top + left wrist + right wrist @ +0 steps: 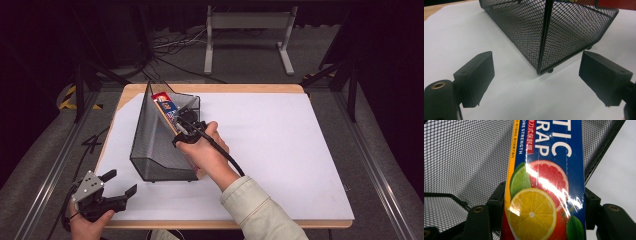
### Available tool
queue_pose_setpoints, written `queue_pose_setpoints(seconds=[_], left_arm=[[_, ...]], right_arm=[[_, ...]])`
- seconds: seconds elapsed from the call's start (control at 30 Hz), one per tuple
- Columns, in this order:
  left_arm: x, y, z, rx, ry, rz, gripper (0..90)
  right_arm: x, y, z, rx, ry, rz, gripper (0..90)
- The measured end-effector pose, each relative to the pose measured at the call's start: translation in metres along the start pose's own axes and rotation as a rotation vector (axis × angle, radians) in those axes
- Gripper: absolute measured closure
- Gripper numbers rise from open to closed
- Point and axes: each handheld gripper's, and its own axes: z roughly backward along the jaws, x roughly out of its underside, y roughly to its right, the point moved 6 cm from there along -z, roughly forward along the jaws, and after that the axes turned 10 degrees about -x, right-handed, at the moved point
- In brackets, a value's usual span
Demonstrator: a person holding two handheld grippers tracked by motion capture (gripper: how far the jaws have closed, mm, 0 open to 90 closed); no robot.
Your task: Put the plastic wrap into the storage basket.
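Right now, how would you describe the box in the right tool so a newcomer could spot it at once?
On the white table stands a black mesh file holder. Leaning into it, clamped by the right tool, is a long blue plastic wrap box, the one colourful thing, printed with citrus slices.

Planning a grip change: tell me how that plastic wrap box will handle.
The plastic wrap box looks like stiff glossy card, so probably slippery between the right gripper jaws. Long and narrow, leaning in the mesh file holder, it may pivot if gripped near one end.
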Motion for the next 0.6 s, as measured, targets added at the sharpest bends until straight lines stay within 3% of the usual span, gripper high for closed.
queue_pose_setpoints(seconds=[0.17,0.23,0.3,0.47,0.6], left_arm=[[-0.0005,0.0000,0.0000,0.001,0.000,0.000,13.7],[-0.0006,0.0000,-0.0002,0.002,0.001,0.001,13.7],[-0.0003,-0.0003,-0.0005,0.002,0.001,0.000,13.7],[-0.0007,0.0000,-0.0006,0.003,0.001,-0.001,13.7],[-0.0006,0.0006,-0.0005,0.003,-0.001,-0.002,13.7]], right_arm=[[0.0004,-0.0007,-0.0015,0.001,-0.024,-0.009,39.6],[0.0021,0.0008,-0.0059,-0.008,-0.061,-0.024,39.8],[0.0014,0.0039,-0.0068,-0.031,-0.060,-0.038,39.9],[-0.0006,0.0050,-0.0084,-0.007,-0.065,-0.034,39.5],[-0.0010,0.0052,-0.0092,-0.015,-0.069,-0.039,38.9]])
